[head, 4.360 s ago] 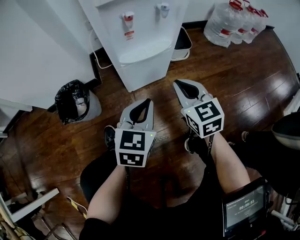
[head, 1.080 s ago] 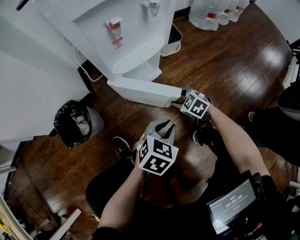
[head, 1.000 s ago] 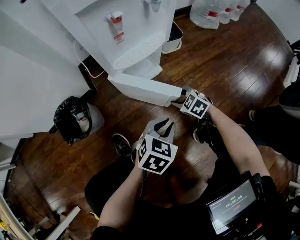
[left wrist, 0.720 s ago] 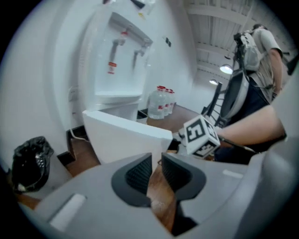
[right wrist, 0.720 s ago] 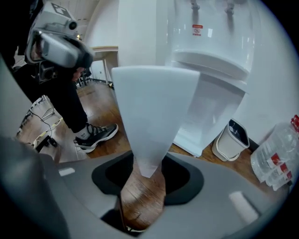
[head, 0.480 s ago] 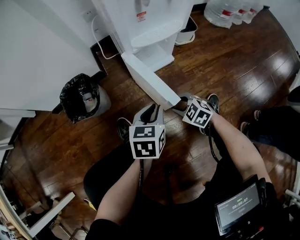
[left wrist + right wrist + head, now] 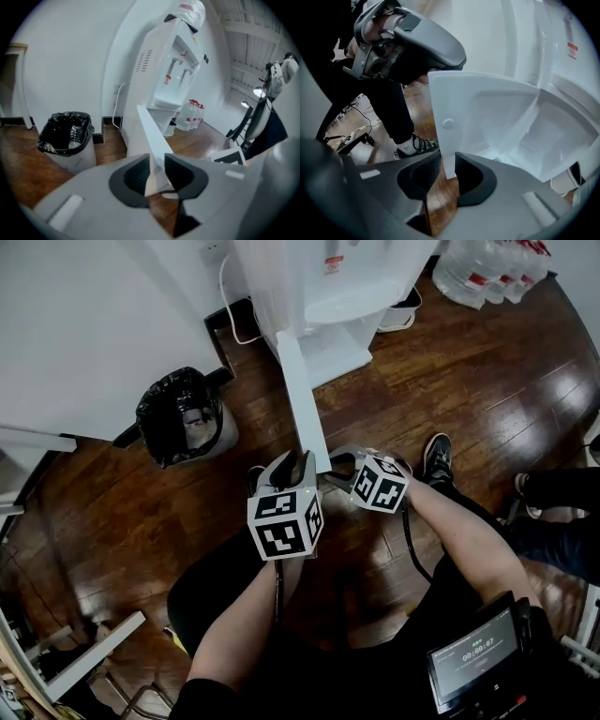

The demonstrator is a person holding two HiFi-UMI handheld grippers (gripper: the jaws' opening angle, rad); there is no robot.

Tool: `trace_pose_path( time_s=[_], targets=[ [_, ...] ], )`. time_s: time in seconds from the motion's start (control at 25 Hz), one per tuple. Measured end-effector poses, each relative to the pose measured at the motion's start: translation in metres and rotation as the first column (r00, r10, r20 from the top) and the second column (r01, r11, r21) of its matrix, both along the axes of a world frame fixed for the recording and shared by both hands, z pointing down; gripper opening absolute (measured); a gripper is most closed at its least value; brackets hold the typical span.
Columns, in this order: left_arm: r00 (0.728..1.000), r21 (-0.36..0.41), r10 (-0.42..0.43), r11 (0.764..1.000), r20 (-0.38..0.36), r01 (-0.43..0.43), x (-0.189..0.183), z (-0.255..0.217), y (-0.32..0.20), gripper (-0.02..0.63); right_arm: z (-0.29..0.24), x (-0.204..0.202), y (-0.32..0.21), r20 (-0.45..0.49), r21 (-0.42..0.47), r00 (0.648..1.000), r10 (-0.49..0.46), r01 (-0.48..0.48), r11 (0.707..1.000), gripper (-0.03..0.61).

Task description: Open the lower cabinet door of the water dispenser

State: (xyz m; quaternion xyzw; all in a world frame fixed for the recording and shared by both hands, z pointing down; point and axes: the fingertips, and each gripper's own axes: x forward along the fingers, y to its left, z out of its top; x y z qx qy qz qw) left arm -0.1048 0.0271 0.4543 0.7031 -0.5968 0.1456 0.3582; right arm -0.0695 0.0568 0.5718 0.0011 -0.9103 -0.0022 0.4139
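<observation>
The white water dispenser (image 7: pixel 328 277) stands against the wall. Its lower cabinet door (image 7: pixel 298 390) is swung wide open and points toward me, edge-on. In the head view both grippers sit at the door's free end. My right gripper (image 7: pixel 336 472) holds the door's lower corner (image 7: pixel 446 140) as its jaws close, and the open cabinet's white inside (image 7: pixel 543 136) shows behind it. My left gripper (image 7: pixel 295 463) straddles the door's thin edge (image 7: pixel 150 140). Its jaws (image 7: pixel 157 176) are opening, with a gap beside the edge.
A bin lined with a black bag (image 7: pixel 183 418) stands left of the dispenser. Several water bottles (image 7: pixel 487 268) and a small bin (image 7: pixel 405 307) are at its right. A cable (image 7: pixel 230 296) hangs on the wall. A shoe (image 7: pixel 436 451) and someone's leg (image 7: pixel 562 488) are on the right.
The door has swung further open, from lying across the view to pointing toward me. My right gripper moved left with it. My left gripper came up to the door's free edge.
</observation>
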Motion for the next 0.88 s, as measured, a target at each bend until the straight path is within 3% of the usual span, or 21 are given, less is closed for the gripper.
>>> trace_pose_path(
  time_s=[0.36, 0.52, 0.88],
  targets=[
    [0.997, 0.026, -0.076, 0.997, 0.015, 0.076, -0.069, 0.000, 0.001, 0.121, -0.004, -0.081, 0.015, 0.054, -0.004, 0.998, -0.027, 0.028, 1.000, 0.091],
    [0.990, 0.024, -0.137, 0.990, -0.012, 0.137, -0.093, -0.001, 0.000, 0.118, -0.005, -0.106, 0.010, 0.073, 0.010, 0.997, 0.001, -0.002, 1.000, 0.063],
    [0.981, 0.046, -0.196, 0.980, 0.009, 0.196, -0.129, -0.005, -0.002, 0.117, -0.004, -0.142, 0.001, 0.105, 0.008, 0.994, 0.034, -0.035, 0.999, 0.035]
  ],
)
